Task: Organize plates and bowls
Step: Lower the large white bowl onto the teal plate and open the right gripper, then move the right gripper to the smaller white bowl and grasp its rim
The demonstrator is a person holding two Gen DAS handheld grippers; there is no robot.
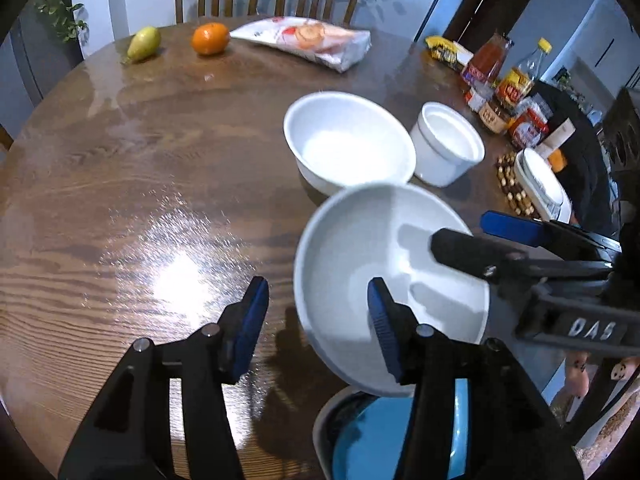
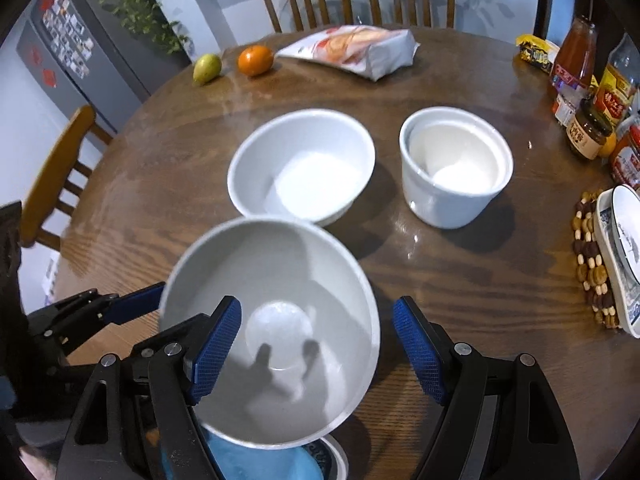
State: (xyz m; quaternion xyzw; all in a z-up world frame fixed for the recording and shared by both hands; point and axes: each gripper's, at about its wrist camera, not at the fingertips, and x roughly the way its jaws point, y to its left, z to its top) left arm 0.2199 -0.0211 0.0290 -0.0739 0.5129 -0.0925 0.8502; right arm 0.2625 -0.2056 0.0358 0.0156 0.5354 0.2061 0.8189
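— Now, left tongs (image 1: 318,304)?
— Spread; one finger inside bowl (image 1: 360,240), one outside its rim.
— Right tongs (image 2: 318,340)?
— Spread likewise, straddling bowl's opposite rim. Blue dish (image 1: 360,440) lies beneath both.

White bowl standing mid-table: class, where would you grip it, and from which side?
Pinch the white bowl by its thin rim, coming down from above on its left side. It stands upright and open and looks too wide to span. The deep white pot sits close on its right.
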